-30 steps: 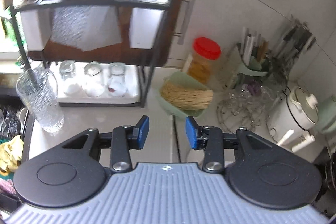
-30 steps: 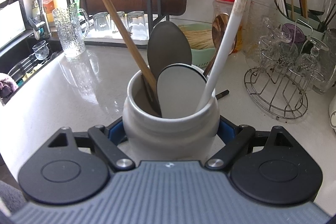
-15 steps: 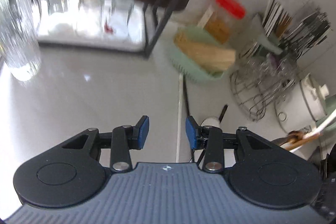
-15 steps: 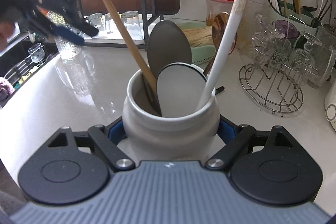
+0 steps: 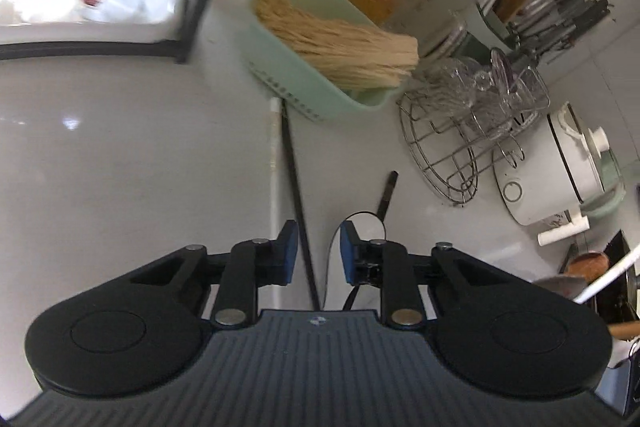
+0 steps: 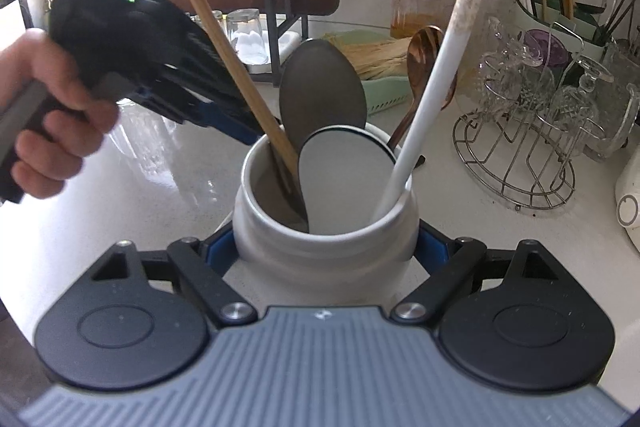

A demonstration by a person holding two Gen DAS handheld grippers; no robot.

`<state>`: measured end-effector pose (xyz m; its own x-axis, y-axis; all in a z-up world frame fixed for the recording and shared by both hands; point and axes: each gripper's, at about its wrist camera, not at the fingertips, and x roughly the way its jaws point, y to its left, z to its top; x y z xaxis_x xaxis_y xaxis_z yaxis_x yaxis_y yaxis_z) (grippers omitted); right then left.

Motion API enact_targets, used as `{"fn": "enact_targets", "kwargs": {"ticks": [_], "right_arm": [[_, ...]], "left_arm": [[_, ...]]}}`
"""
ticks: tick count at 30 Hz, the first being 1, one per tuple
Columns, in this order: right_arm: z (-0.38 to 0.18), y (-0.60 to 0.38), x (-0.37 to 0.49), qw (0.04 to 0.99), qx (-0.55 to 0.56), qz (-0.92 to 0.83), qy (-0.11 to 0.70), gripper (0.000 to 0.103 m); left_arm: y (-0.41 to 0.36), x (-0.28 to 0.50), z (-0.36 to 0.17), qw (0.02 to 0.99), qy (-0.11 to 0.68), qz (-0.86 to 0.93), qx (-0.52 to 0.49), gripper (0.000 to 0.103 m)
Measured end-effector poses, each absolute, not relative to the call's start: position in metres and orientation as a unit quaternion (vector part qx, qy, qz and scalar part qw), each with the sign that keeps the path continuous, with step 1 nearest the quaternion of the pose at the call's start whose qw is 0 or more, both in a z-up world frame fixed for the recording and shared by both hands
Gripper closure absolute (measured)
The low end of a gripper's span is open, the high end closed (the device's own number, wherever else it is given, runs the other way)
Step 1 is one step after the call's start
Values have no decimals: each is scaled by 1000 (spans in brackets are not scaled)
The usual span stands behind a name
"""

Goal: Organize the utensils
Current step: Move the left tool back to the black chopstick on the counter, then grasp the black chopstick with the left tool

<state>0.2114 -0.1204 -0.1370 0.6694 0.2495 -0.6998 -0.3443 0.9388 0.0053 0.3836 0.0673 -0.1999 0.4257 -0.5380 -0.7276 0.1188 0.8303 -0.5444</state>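
Right gripper (image 6: pixel 326 251) clamps round white ceramic crock (image 6: pixel 324 247) holding five utensils; left gripper (image 5: pixel 316 253), jaws closing on nothing, beside its rim

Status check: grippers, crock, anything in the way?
Right hand-held gripper clamped on white utensil crock. Left hand-held gripper closing, nothing held, beside crock rim. Wooden handle crosses its approach.

The left gripper (image 5: pixel 316 251) is closing its blue pads over the white countertop (image 5: pixel 132 163), nothing pressed between them. A black-handled utensil (image 5: pixel 386 193) is lying just beyond it, with the wire glass rack (image 5: pixel 460 147) standing right of the utensil.
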Motion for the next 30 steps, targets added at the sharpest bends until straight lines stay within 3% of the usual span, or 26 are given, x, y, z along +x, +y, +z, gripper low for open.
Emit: {"fn": "enact_targets", "kwargs": {"ticks": [30], "right_arm": [[-135,-116,209,915,-48,126,380,12]], "left_arm": [[15,481,-208,813,557,-146,-85,80]]}}
